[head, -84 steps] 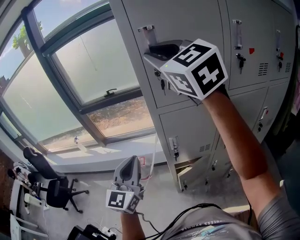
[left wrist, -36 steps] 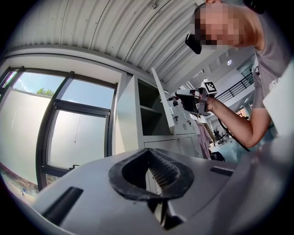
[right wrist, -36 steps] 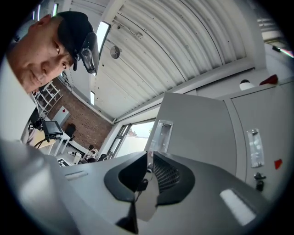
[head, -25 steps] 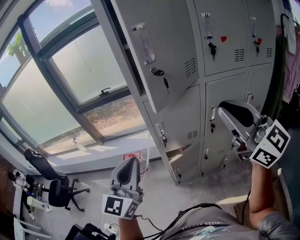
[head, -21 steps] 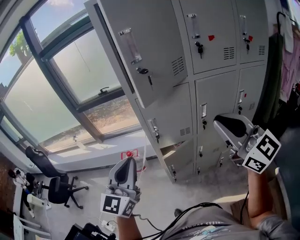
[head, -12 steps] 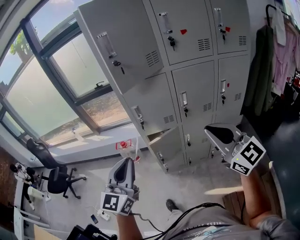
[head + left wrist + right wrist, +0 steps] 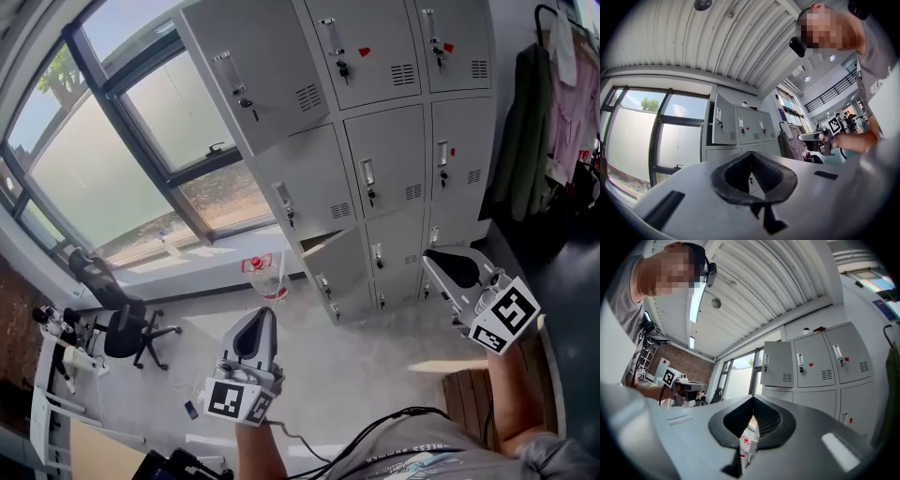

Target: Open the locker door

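The grey locker bank (image 7: 403, 141) stands ahead in the head view. Its top-left door (image 7: 258, 70), with a key in the lock, is swung out from the bank; the same open door (image 7: 720, 125) shows in the left gripper view and again (image 7: 777, 364) in the right gripper view. My left gripper (image 7: 262, 314) hangs low over the floor, shut and empty. My right gripper (image 7: 431, 260) is low at the right, well below the open door, also shut on nothing. The tips of the left gripper (image 7: 751, 154) and of the right gripper (image 7: 753, 398) meet in their own views.
A lower locker door (image 7: 328, 246) stands slightly ajar. Clothes (image 7: 553, 103) hang at the right of the lockers. A large window (image 7: 141, 141) fills the left wall, with an office chair (image 7: 122, 330) below it. A red-topped container (image 7: 260, 274) sits by the sill.
The right gripper left the top-left locker's handle and dropped low to the right. The door now stands swung out. The view pulled back from the lockers; the left gripper stayed low.
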